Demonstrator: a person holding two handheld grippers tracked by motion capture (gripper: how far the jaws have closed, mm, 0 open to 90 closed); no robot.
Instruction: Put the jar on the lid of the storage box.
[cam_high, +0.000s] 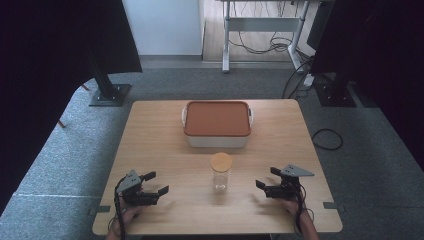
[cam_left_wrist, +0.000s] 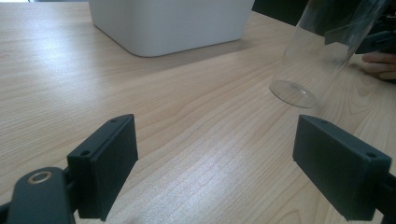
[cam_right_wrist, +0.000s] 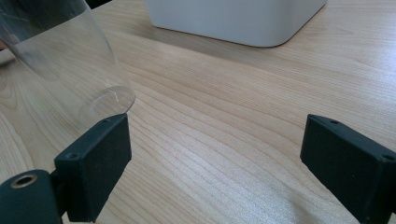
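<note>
1. Two tongs are seen resting low on the bench (cam_high: 150, 130) in the high view, with a clear glass jar (cam_high: 221, 179) standing upright between them. The left tongs (cam_high: 156, 183) are set to the jar's left and the right tongs (cam_high: 267, 178) to its right; both are pointed inward at it. The jar's long axis is vertical, its mouth is turned up and closed by a round wooden lid (cam_high: 221, 162). The right tongs are judged slightly nearer, though the gap on either side is much the same. A white box (cam_high: 216, 140) with an orange lid (cam_high: 217, 118) is placed behind the jar, near but apart from it.

2. In the left gripper view, the left tongs (cam_left_wrist: 215, 170) are shown wide open with nothing between the jaws. The jar (cam_left_wrist: 322, 51) is seen ahead and off to the right, its round base (cam_left_wrist: 293, 93) flat on the bench, untouched. The person's other hand (cam_left_wrist: 380, 64) is glimpsed beyond the glass.

3. In the right gripper view, the right tongs (cam_right_wrist: 215, 170) are likewise spread wide and empty. The jar (cam_right_wrist: 65, 60) is found ahead and to the left, its base just past the left jaw, apart from it. For a grasp, a sideways shift toward the jar is judged necessary, so that the upright wall is taken between the jaws.
</note>
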